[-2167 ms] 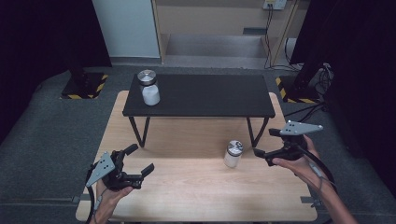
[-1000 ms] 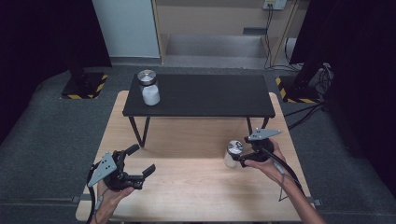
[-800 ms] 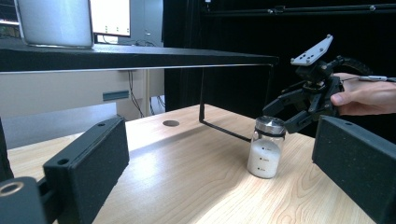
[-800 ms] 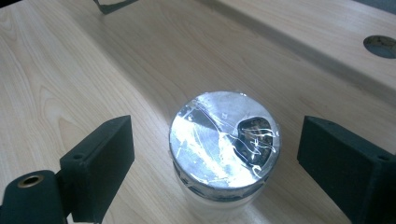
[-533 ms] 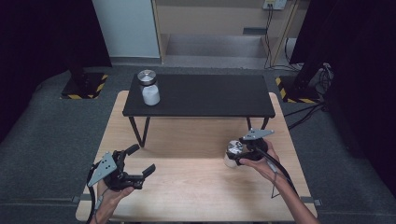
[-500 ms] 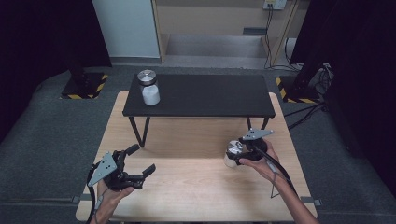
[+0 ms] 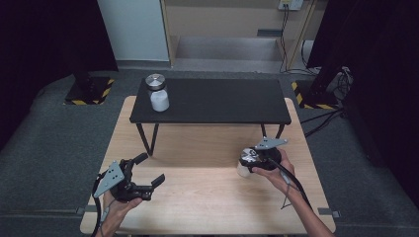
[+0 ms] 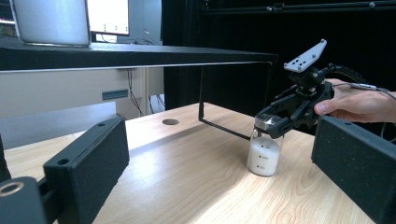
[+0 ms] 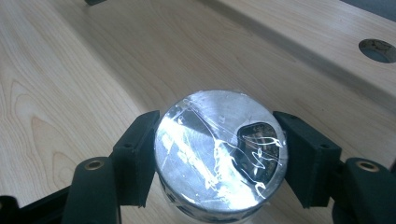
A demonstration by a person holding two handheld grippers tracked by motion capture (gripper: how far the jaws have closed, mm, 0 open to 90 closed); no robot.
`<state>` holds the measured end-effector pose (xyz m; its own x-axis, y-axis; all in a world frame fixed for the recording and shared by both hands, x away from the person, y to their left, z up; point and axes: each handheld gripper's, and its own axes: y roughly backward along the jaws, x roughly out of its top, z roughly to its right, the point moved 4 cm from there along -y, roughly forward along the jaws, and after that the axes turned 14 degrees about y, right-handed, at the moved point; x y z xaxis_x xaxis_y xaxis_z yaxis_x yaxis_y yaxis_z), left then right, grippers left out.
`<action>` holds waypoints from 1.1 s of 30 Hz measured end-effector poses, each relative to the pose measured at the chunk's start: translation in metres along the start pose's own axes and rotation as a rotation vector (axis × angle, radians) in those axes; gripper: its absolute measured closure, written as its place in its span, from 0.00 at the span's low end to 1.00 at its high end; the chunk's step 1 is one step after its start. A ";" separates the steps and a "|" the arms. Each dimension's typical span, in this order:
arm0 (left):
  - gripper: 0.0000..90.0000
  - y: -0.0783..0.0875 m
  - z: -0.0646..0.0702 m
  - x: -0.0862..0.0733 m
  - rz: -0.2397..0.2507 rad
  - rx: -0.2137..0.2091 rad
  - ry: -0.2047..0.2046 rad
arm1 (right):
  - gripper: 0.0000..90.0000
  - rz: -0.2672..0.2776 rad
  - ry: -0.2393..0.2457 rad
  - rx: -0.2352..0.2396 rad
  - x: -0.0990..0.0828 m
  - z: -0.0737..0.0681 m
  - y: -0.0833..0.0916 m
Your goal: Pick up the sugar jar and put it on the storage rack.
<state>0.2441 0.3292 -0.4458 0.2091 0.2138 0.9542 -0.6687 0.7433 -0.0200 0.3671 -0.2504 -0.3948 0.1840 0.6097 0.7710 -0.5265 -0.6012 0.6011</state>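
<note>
Jar (image 9: 219, 154) lid sits clenched between right gripper (image 9: 219, 156) jaws; left gripper (image 7: 141, 177) jaws gape, released.

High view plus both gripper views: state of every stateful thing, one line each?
Jar on the wooden table: upright, lid on, white powder inside, right claw at its lid.
Jar on the black shelf: upright, lid on, untouched.
Right claw: shut on the jar lid, one jaw on each side.
Left claw: open, empty, low over the table.
</note>
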 end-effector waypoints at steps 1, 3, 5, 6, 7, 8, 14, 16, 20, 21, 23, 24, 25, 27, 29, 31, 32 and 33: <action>0.03 0.000 0.000 0.000 0.000 0.000 0.001 | 0.39 -0.003 0.000 0.001 0.000 0.000 0.000; 0.03 0.000 0.000 0.000 0.001 -0.001 0.001 | 0.39 -0.009 0.002 0.001 0.001 0.000 0.002; 0.03 0.000 0.000 0.000 0.001 -0.001 0.001 | 0.39 -0.019 0.013 0.003 0.002 -0.001 0.004; 0.03 0.000 0.000 0.000 0.001 0.000 0.002 | 0.39 -0.021 0.021 0.002 0.003 -0.001 0.006; 0.03 0.000 0.000 0.000 0.002 -0.001 0.003 | 0.39 -0.024 0.028 0.002 0.004 -0.002 0.008; 0.03 0.000 0.000 0.000 0.001 -0.001 0.002 | 0.39 -0.024 0.038 0.002 0.005 -0.002 0.010; 0.03 -0.001 0.001 0.000 -0.003 -0.003 0.001 | 0.39 0.003 0.094 0.008 0.020 -0.003 0.031; 0.03 -0.001 0.001 0.000 -0.002 -0.004 0.001 | 0.39 0.017 0.103 0.018 0.026 -0.002 0.039; 0.03 -0.001 0.001 0.000 -0.004 -0.004 0.003 | 0.39 0.030 0.130 0.046 0.041 0.000 0.053; 0.03 -0.001 0.001 -0.001 -0.004 -0.004 0.003 | 0.39 0.033 0.139 0.052 0.045 0.001 0.057; 0.03 -0.001 0.001 0.000 -0.005 -0.004 0.003 | 0.39 0.040 0.152 0.062 0.052 0.001 0.063; 0.03 -0.001 0.001 0.000 -0.004 -0.003 0.003 | 0.39 0.046 0.154 0.067 0.055 0.001 0.066; 0.03 -0.001 0.001 -0.001 -0.003 -0.003 0.004 | 0.39 0.053 0.153 0.072 0.058 0.002 0.069; 0.03 -0.001 0.001 0.000 -0.005 -0.003 0.004 | 0.39 0.064 0.157 0.078 0.064 0.002 0.074; 0.03 -0.001 0.001 -0.001 -0.004 -0.004 0.004 | 0.39 0.072 0.163 0.083 0.071 0.003 0.080; 0.03 -0.001 0.000 -0.001 -0.004 -0.005 0.005 | 0.39 0.079 0.173 0.091 0.077 0.005 0.085; 0.03 -0.001 0.000 -0.001 -0.004 -0.005 0.006 | 0.39 0.082 0.177 0.095 0.081 0.006 0.088; 0.03 -0.001 0.000 -0.001 -0.002 -0.005 0.008 | 0.39 0.086 0.184 0.098 0.084 0.007 0.090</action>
<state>0.2446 0.3278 -0.4464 0.2158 0.2172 0.9520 -0.6647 0.7468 -0.0197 0.3406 -0.2569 -0.2743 -0.0171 0.6328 0.7741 -0.4485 -0.6968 0.5597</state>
